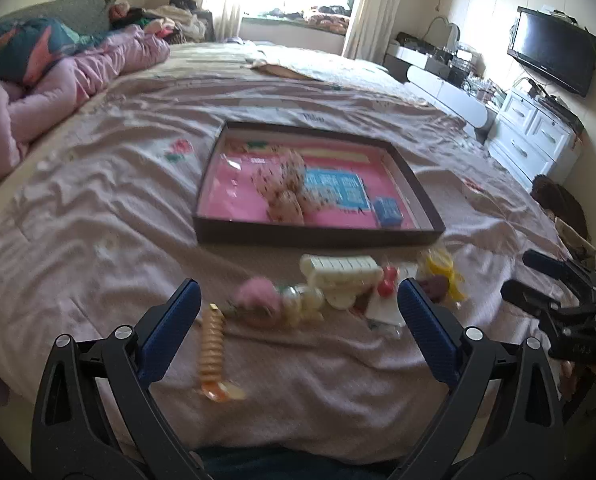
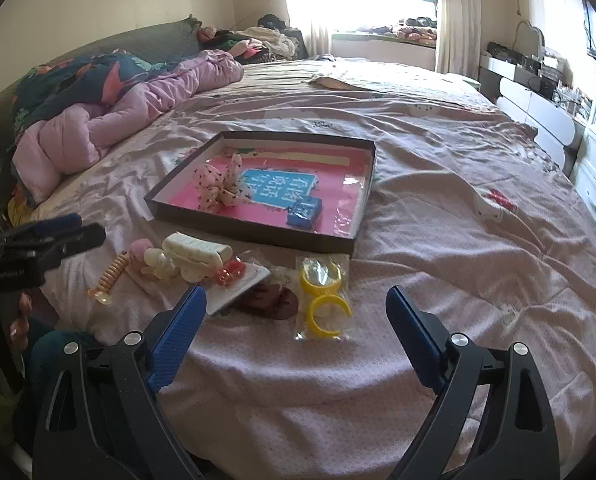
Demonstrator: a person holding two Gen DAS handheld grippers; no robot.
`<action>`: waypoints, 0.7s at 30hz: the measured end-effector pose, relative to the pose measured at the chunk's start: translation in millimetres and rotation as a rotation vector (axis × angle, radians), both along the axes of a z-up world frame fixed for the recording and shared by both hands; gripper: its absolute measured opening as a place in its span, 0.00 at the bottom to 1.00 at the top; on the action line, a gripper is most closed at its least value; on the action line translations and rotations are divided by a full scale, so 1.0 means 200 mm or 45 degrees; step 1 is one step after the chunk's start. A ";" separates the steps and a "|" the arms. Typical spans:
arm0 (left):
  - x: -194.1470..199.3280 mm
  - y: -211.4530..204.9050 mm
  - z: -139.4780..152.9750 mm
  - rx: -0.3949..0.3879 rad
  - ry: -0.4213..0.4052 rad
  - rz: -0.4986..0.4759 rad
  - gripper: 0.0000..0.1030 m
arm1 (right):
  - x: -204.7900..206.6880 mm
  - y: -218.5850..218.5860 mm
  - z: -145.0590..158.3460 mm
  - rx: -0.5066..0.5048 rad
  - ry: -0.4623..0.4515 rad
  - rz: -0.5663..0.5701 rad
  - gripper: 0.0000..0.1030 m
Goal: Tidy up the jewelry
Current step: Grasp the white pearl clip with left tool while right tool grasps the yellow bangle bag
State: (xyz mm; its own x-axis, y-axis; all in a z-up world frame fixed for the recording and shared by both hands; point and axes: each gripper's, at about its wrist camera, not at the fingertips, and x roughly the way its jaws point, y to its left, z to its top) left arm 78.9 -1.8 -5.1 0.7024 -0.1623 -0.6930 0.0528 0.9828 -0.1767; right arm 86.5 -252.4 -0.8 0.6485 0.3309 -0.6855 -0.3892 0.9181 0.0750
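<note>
A shallow dark box (image 1: 402, 172) (image 2: 364, 204) with a pink lining lies on the bed, holding a dotted fabric scrunchie (image 1: 286, 188) (image 2: 214, 188) and a small blue piece (image 1: 388, 210) (image 2: 304, 212). In front of it lies a row of accessories: an orange spiral hair tie (image 1: 212, 348) (image 2: 112, 274), a pink pompom (image 1: 256, 294) (image 2: 140, 248), a cream hair claw (image 1: 340, 276) (image 2: 196, 254), red clips on a card (image 2: 232, 274), a brown clip (image 2: 272, 300) and bagged yellow bangles (image 2: 324, 300). My left gripper (image 1: 300, 296) hangs open just short of the row. My right gripper (image 2: 296, 300) is open near the bangles.
A rumpled pink sheet (image 2: 438, 240) covers the bed. A pink quilt (image 2: 146, 108) and dark patterned bedding (image 1: 22, 48) are piled at the far left. White drawers (image 1: 538, 136) and a television (image 1: 554, 52) line the right wall. A person's hand (image 2: 18, 320) holds the left gripper's handle.
</note>
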 end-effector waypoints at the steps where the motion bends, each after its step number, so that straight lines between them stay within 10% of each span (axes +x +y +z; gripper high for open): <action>1: -0.01 -0.01 -0.02 -0.001 0.012 -0.010 0.88 | 0.00 -0.01 -0.01 0.000 0.004 -0.003 0.86; 10: 0.00 -0.07 -0.14 -0.006 0.108 -0.052 0.86 | -0.02 -0.05 -0.05 0.009 0.023 -0.019 0.86; 21: 0.10 -0.13 -0.27 -0.036 0.259 -0.092 0.45 | 0.02 -0.12 -0.14 0.019 0.054 -0.067 0.86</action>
State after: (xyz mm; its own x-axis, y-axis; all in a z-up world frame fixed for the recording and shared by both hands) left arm 99.1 -26.9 -58.5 0.5342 -0.2285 -0.8139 0.0830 0.9723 -0.2185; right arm 90.7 -276.8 -29.8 0.6357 0.3076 -0.7080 -0.3366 0.9358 0.1044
